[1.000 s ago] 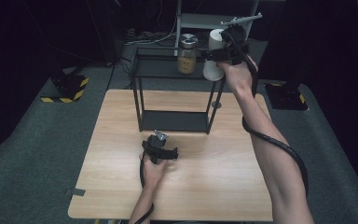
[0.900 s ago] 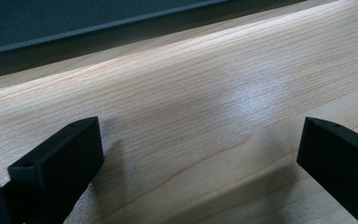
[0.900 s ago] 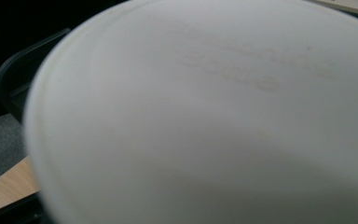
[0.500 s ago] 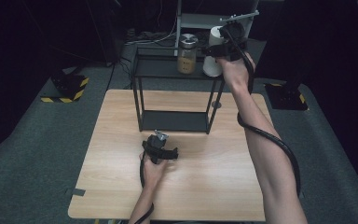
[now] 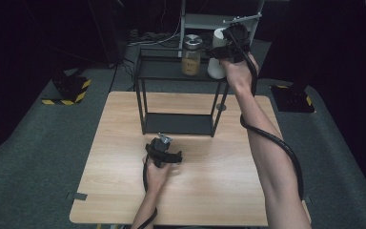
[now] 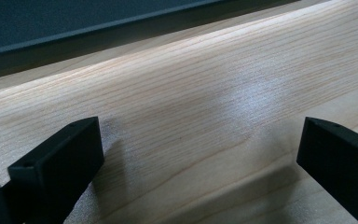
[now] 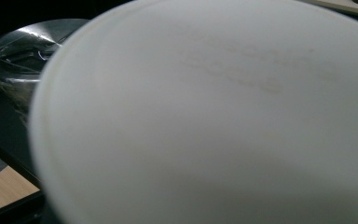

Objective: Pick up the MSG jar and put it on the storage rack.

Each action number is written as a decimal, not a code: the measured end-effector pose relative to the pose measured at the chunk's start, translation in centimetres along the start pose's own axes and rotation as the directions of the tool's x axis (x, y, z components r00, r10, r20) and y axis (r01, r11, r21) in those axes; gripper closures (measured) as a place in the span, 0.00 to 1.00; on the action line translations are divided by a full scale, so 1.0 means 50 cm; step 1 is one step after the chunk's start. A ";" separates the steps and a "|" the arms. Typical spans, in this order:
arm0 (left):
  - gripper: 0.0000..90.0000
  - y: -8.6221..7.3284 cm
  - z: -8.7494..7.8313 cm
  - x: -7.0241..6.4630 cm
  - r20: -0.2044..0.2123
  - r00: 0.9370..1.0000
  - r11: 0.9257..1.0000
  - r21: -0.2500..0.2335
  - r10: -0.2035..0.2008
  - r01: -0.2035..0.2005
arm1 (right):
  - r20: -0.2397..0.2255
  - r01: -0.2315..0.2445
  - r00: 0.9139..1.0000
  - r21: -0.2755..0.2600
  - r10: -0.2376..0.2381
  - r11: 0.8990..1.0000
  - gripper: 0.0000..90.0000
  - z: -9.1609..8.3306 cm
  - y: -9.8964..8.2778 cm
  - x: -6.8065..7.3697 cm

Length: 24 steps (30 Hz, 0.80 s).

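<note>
A white container [image 5: 215, 59] stands on the top shelf of a black wire rack [image 5: 167, 71], beside a glass jar [image 5: 191, 55] with amber contents and a silver lid. My right gripper [image 5: 220, 50] is shut on the white container, whose wall [image 7: 214, 116] looms blurred and very close in the right gripper view, with the jar's lid [image 7: 23, 51] at the left behind it. My left gripper [image 5: 163, 143] rests low over the wooden table [image 5: 119, 143] in front of the rack. Its jaws [image 6: 200, 149] stand wide open with bare wood between them.
The rack's lower shelf [image 5: 176, 124] sits on the table's far half. A grey metal shelving unit [image 5: 209, 21] stands behind the table. Yellow-and-black striped blocks [image 5: 66, 93] lie on the floor at the left. The right gripper's cable [image 5: 276, 143] hangs along the forearm.
</note>
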State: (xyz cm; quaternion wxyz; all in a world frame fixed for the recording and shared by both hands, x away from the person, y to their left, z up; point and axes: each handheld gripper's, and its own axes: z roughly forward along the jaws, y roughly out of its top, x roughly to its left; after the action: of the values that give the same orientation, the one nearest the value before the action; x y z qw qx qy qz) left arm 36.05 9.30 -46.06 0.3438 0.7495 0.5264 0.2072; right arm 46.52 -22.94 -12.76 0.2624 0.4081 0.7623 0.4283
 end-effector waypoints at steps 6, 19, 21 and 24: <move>0.00 0.001 0.001 -0.002 -0.003 1.000 1.000 0.001 0.003 -0.003 | -0.007 -0.007 1.000 -0.006 0.007 1.000 0.38 0.001 -0.004 -0.004; 0.01 0.003 0.000 -0.005 -0.009 1.000 1.000 0.008 0.012 -0.012 | 0.032 -0.003 0.999 -0.007 0.003 1.000 0.30 -0.001 -0.004 0.015; 0.01 0.002 0.001 -0.007 -0.013 1.000 1.000 0.007 0.013 -0.013 | 0.040 -0.006 0.999 -0.002 0.006 1.000 0.25 -0.003 -0.002 0.017; 0.01 0.002 0.001 -0.007 -0.012 1.000 1.000 0.007 0.012 -0.012 | 0.052 -0.010 0.999 -0.007 0.010 1.000 0.19 -0.007 -0.007 0.017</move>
State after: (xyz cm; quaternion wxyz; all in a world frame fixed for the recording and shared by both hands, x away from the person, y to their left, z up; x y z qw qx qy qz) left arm 36.04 8.95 -45.99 0.3367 0.7525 0.5247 0.2122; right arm 45.67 -22.45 -12.93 0.2812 0.4220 0.7518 0.4215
